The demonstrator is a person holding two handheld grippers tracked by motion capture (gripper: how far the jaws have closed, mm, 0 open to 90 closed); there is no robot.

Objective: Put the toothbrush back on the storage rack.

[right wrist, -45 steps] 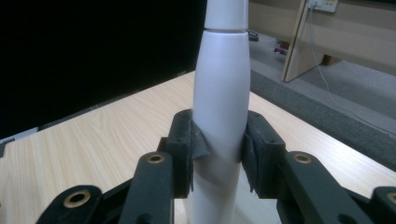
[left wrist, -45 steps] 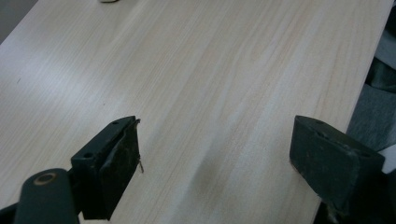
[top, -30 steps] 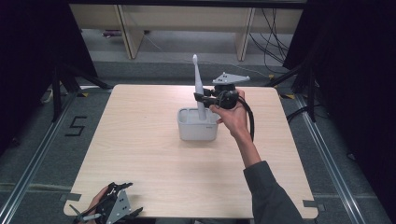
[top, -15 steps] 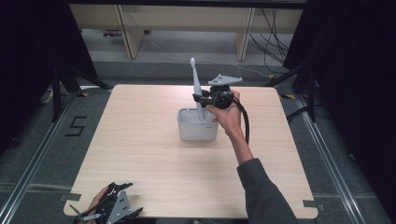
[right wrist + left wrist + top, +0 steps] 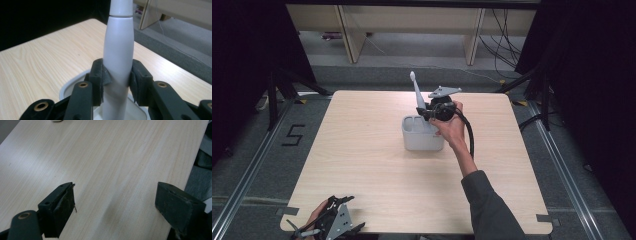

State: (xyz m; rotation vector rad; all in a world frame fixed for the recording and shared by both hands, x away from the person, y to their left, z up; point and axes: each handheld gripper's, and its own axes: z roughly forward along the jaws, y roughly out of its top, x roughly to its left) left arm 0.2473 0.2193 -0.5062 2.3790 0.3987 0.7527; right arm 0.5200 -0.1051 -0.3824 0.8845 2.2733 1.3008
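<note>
A white electric toothbrush [image 5: 417, 96] stands nearly upright, its lower end down inside a white holder cup [image 5: 422, 140] at the middle of the wooden table [image 5: 362, 150]. My right gripper [image 5: 428, 112] is shut on the toothbrush's thick handle [image 5: 118, 57]; both black pads press its sides just above the cup's rim [image 5: 72, 83]. My left gripper [image 5: 329, 225] rests at the table's near left corner, open, with bare tabletop between its jaws [image 5: 115, 205].
A floor marking "5" [image 5: 294, 135] lies left of the table. Wooden shelving legs [image 5: 347, 40] and cables [image 5: 502, 50] stand behind the far edge. Dark curtains close in both sides.
The right gripper has come down with the toothbrush, sinking its lower end into the cup. The left gripper has stayed still.
</note>
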